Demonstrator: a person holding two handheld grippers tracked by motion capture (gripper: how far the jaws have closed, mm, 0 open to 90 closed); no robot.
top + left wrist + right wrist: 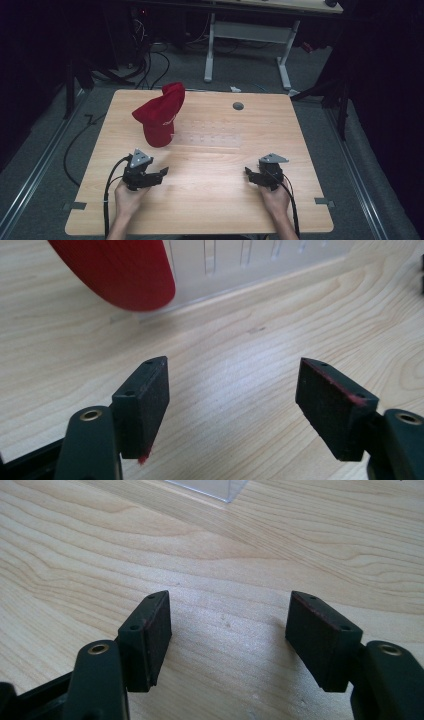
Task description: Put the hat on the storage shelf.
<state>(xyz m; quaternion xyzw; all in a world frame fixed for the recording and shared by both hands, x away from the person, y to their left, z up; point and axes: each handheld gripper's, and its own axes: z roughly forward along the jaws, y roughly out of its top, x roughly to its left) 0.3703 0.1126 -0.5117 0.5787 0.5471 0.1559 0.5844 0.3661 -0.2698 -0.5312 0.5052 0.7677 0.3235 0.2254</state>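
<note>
Both jaws spread and empty, the left gripper (159, 174) and right gripper (251, 175) rest low in frame; the red cap (161, 117), upper left beside a clear tray (210, 134), seems best approached by its brim.

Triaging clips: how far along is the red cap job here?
Nothing looks done. The red cap sits on the table, apart from both grippers, next to a clear plastic box. Left gripper and right gripper hover low near the person's edge, jaws open, holding nothing. Reaching for and grasping the cap probably all remains.
</note>
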